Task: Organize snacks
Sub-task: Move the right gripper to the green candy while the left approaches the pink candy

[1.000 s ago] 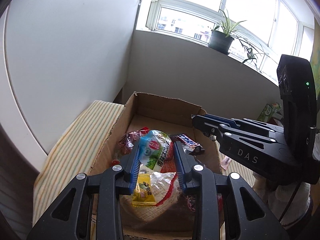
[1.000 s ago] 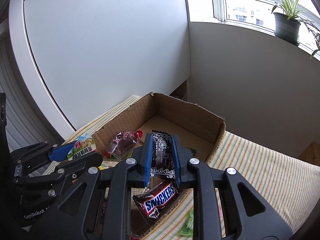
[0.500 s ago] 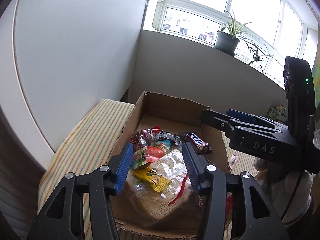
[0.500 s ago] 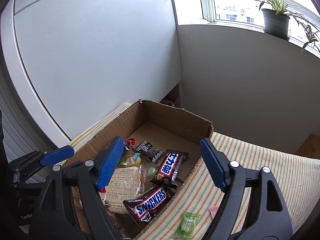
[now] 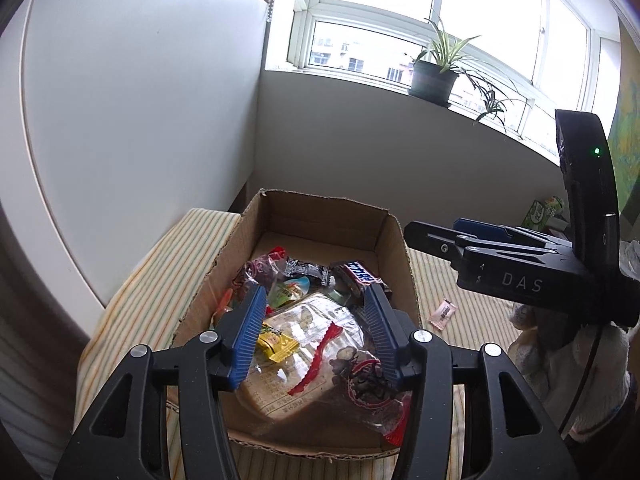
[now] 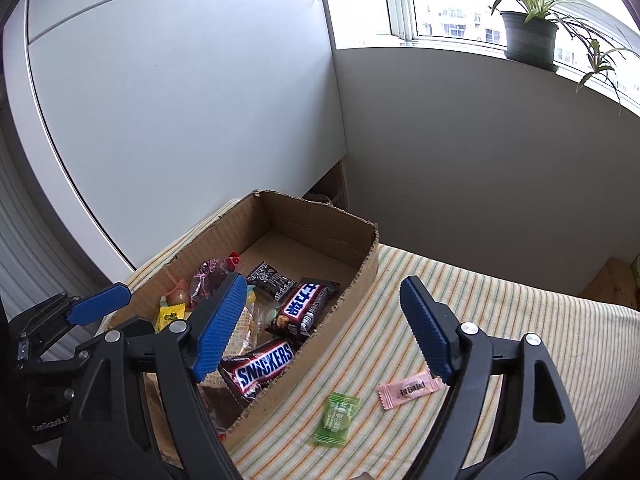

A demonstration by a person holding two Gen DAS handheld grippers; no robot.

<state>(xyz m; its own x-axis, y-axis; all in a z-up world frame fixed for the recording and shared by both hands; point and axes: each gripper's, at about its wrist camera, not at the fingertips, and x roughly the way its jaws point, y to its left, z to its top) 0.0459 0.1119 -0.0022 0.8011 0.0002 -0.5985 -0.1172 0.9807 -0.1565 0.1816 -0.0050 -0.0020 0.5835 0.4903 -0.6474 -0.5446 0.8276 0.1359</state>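
Observation:
A cardboard box (image 5: 394, 236) (image 6: 360, 280) on a striped cloth holds several snacks: a Snickers bar (image 6: 262, 366), a second dark chocolate bar (image 6: 306, 308), a small black packet (image 6: 272, 280), a yellow packet (image 5: 278, 342) and a clear bread bag (image 5: 316, 364). My left gripper (image 5: 314, 318) is open and empty above the box. My right gripper (image 6: 324, 320) is open and empty over the box's right wall. A green candy (image 6: 338, 418) and a pink candy (image 6: 410, 388) (image 5: 442, 313) lie on the cloth right of the box.
A white panel (image 6: 160, 100) and a grey wall (image 6: 480, 160) stand behind the box. A potted plant (image 5: 434, 76) sits on the window sill. A green carton (image 5: 542, 212) is at far right. Striped cloth (image 6: 520, 320) stretches to the right.
Both grippers opened and let their snacks drop into the box: the left a green packet, the right a black packet. Both then pulled back and up.

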